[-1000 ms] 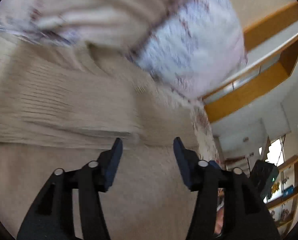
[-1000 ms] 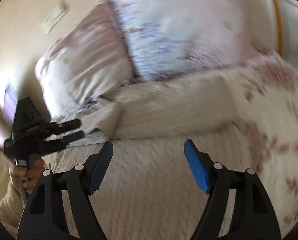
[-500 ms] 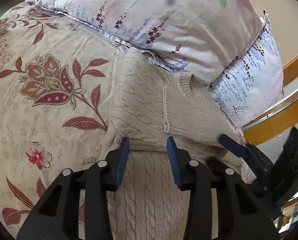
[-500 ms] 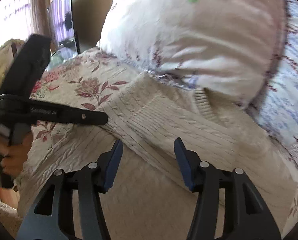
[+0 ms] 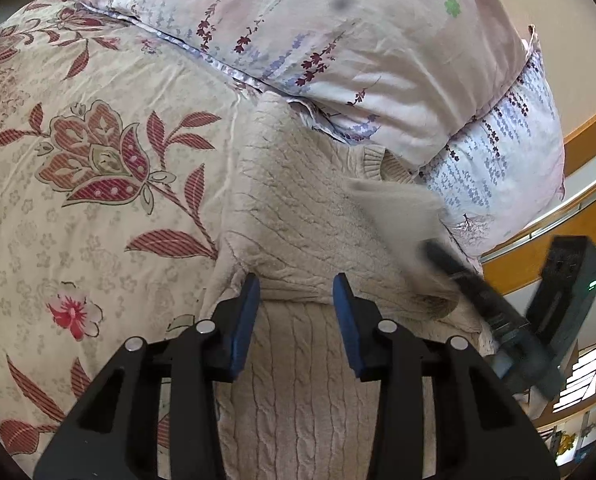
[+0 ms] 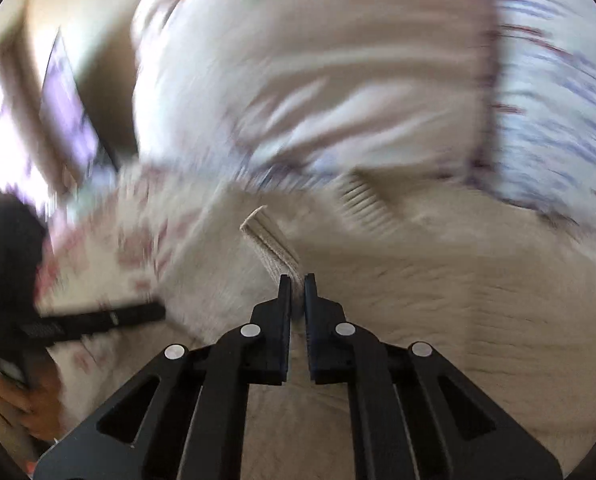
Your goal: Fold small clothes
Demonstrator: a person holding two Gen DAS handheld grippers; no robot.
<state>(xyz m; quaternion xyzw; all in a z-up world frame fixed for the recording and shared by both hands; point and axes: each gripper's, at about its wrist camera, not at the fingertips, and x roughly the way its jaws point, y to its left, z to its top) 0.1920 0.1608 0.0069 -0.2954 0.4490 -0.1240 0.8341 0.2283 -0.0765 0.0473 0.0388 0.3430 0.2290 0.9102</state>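
A cream cable-knit sweater (image 5: 298, 232) lies on the floral bedspread (image 5: 90, 184), its collar toward the pillows. My left gripper (image 5: 296, 292) is open, its blue pads just above the folded edge of the sweater's body. My right gripper (image 6: 297, 280) is shut on the ribbed cuff (image 6: 272, 240) of the sweater's sleeve and holds it lifted; the right wrist view is blurred by motion. In the left wrist view the right gripper (image 5: 478, 280) shows at the right with the blurred sleeve cloth (image 5: 398, 208) in it. The left gripper (image 6: 98, 320) appears at the left of the right wrist view.
Two floral pillows, a pink one (image 5: 358, 40) and a pale blue one (image 5: 510, 160), lie behind the sweater's collar. A wooden bed frame rail (image 5: 558, 236) runs at the right. A dark screen (image 6: 70, 120) stands at the far left.
My right gripper has shut on the sleeve cuff and is lifting it, moving fast. My left gripper has stayed open at the sweater's folded edge.
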